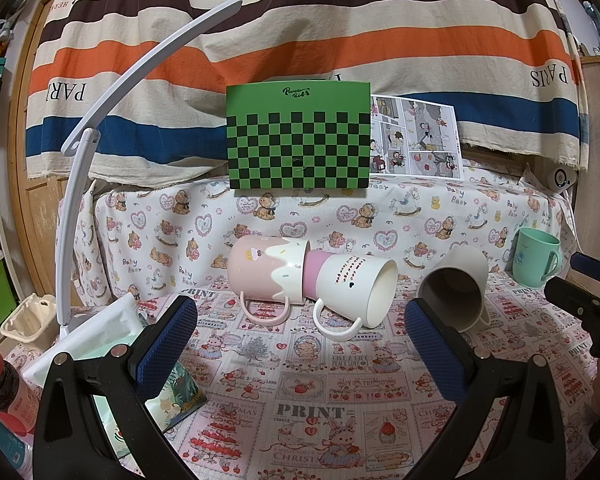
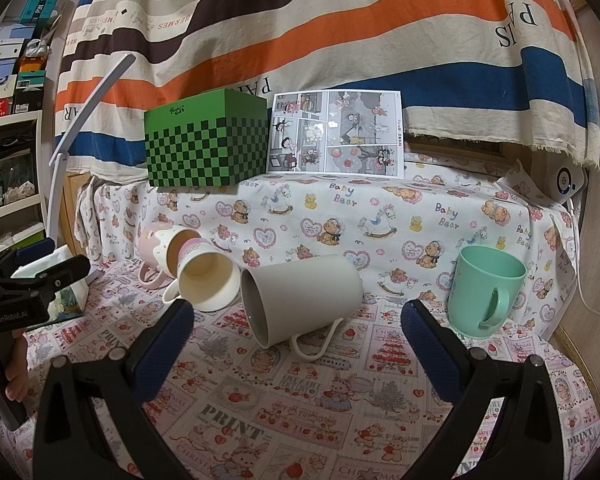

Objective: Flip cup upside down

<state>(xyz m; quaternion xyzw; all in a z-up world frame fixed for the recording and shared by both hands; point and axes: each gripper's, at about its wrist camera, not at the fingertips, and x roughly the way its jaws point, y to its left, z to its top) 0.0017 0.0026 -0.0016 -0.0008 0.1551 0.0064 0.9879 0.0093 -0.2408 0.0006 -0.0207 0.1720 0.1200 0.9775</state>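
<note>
1. Four cups sit on the printed tablecloth (image 2: 300,408); three lie on their sides and one stands upright.
2. At far left, the pink cup (image 1: 260,270) lies tipped over, with the base of the white lettered cup (image 1: 354,290) pushed into its mouth; the lettered cup looks empty inside.
3. Just right of that pair lies the grey cup (image 2: 302,298), mouth toward the cameras, handle on the cloth, nothing inside.
4. Well to the right, the green cup (image 2: 486,292) stands mouth up; its contents cannot be seen.
5. Both the left gripper (image 1: 300,336) and right gripper (image 2: 298,336) hover near the cups with fingers spread wide, holding nothing.
</note>
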